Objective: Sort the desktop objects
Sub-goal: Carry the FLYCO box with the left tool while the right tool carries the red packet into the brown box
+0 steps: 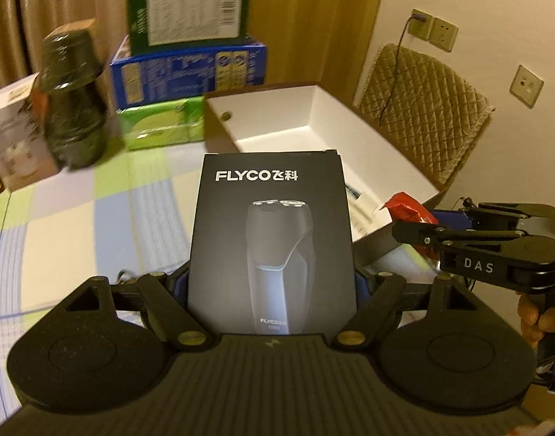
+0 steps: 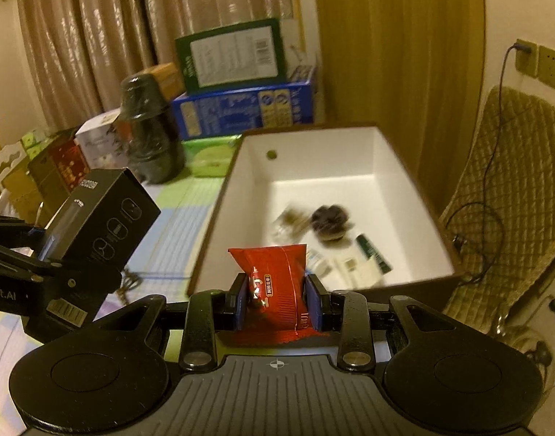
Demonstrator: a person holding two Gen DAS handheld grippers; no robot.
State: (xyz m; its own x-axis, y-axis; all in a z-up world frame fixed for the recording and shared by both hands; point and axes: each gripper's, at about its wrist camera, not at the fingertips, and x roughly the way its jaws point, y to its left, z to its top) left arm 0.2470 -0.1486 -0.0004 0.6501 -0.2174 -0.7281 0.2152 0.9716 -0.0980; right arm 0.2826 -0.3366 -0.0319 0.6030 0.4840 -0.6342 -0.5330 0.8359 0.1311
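Observation:
My left gripper is shut on a black FLYCO shaver box and holds it upright above the checked tablecloth; the box also shows in the right wrist view. My right gripper is shut on a red snack packet, just short of the near rim of the open white box. The packet also shows in the left wrist view. Several small items lie on the white box's floor.
At the back stand a blue carton, a green carton on top, a green tissue pack, a dark wrapped bottle and a white box. A quilted chair is at right.

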